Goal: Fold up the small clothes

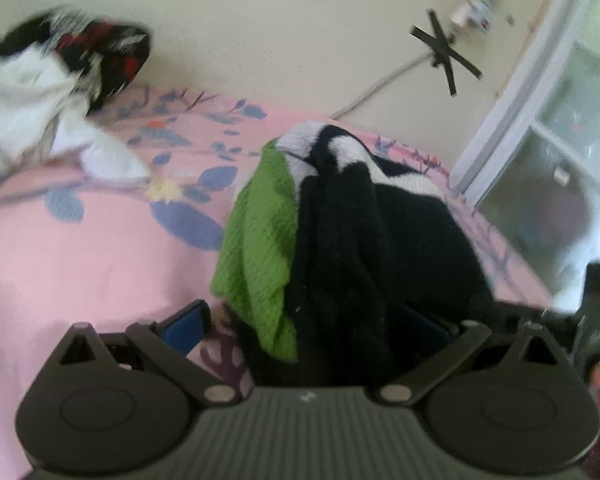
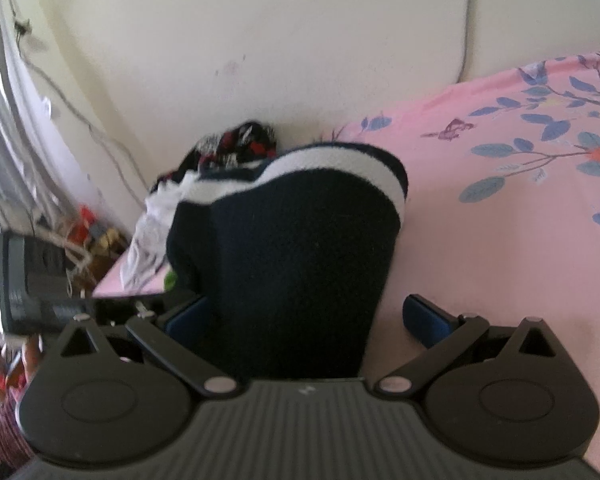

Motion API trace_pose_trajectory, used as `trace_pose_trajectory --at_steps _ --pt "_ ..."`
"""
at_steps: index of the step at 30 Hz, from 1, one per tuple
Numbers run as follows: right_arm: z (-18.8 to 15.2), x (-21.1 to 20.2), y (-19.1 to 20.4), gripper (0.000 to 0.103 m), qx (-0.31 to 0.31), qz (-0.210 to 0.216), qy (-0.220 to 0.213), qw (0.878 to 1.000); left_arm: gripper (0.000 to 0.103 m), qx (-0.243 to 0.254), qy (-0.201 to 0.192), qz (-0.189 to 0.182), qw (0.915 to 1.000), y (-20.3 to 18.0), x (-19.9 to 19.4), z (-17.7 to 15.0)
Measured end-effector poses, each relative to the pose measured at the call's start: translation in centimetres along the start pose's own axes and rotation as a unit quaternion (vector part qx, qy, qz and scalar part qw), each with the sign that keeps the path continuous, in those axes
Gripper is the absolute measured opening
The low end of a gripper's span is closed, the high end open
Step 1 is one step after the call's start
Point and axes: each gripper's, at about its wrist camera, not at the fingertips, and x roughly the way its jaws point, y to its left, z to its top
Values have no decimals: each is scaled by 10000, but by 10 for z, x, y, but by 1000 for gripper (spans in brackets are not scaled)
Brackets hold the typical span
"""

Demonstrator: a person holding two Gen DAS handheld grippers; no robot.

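A small dark navy garment with white stripes [image 1: 364, 240] and a green knit part [image 1: 260, 240] is bunched up on the pink floral bedsheet [image 1: 80, 260]. It fills the gap of my left gripper [image 1: 312, 320], whose blue pads [image 1: 186, 330] stand wide apart, the right pad hidden under cloth. In the right wrist view the same navy garment [image 2: 292, 264] lies between the spread fingers of my right gripper [image 2: 304, 320]; the right pad [image 2: 424, 320] is clear of the cloth, the left pad touches it.
A heap of white and black-red patterned clothes [image 1: 60, 76] lies at the bed's far edge by the wall; it also shows in the right wrist view [image 2: 220, 160]. A window [image 1: 560, 140] is at right. Cables, a black box [image 2: 24, 280] and clutter sit beyond the bed's edge.
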Motion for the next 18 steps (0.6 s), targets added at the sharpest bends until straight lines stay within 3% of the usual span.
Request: trace_pose_trajectory --at_steps 4,5,6,8,11,13,14,16,18 --pt "8 2 -7 97 62 211 291 9993 103 -785 120 -335 9963 18 -6 5" --pt "11 7 -8 92 94 274 312 9991 102 -763 122 -317 9965 17 -3 6" --pt "14 13 -8 75 105 343 357 9987 102 -684 132 -255 9972 13 1 7" --pt "18 21 -4 66 78 318 403 9987 89 -506 196 -235 9982 1 11 7" --pt "25 13 -1 41 -95 462 260 9985 79 -262 251 156 9992 -22 25 11" --pt "35 0 -6 39 -141 505 33 9986 73 -263 220 2 9994 -32 32 21" --pt "40 -8 -10 39 -207 410 -140 9988 65 -197 203 -145 9995 -41 39 31" --pt "57 -24 -22 39 -391 93 -536 9978 57 3 236 -385 9990 -62 58 53" --pt "80 -42 -45 39 -338 -192 -922 9950 57 280 217 -556 9978 -91 84 76"
